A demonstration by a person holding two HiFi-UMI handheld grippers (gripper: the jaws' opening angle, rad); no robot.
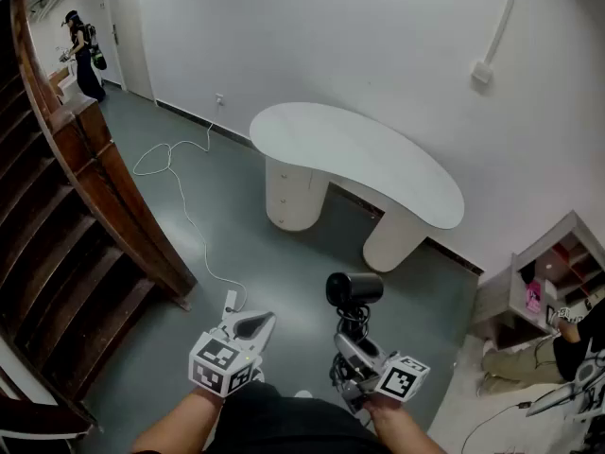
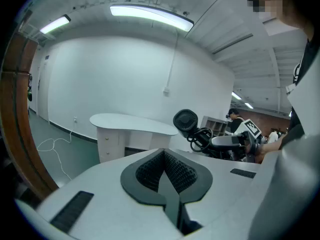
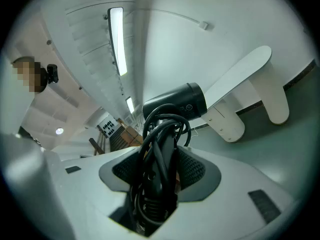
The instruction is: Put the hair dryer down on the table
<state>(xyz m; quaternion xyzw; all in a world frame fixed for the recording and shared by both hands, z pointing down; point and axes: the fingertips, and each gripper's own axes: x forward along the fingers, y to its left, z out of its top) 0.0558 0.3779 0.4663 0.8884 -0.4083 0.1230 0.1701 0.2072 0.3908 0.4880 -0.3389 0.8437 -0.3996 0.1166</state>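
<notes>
Nearest, at lower left, the left tool (image 1: 255,323) had its jaws pressed together with nothing between them. Just to its right, the right tool (image 1: 350,346) pinched the handle of a black plastic hair dryer (image 1: 354,289). The black cord wound round that handle lay between the pads. The hair dryer stood upright in the grip, with its round barrel above the tool and turned sideways. It was held in the air over the grey floor (image 1: 284,282), well short of the table. A thin white cable (image 1: 184,211) trailed across the floor at left, beside a dark wooden staircase (image 1: 95,206). Beyond, the white kidney-shaped table (image 1: 378,159) stood on two rounded white pedestals close against the white wall (image 1: 331,36). At the far left a person (image 1: 83,50) in dark clothing stood near the wall.
</notes>
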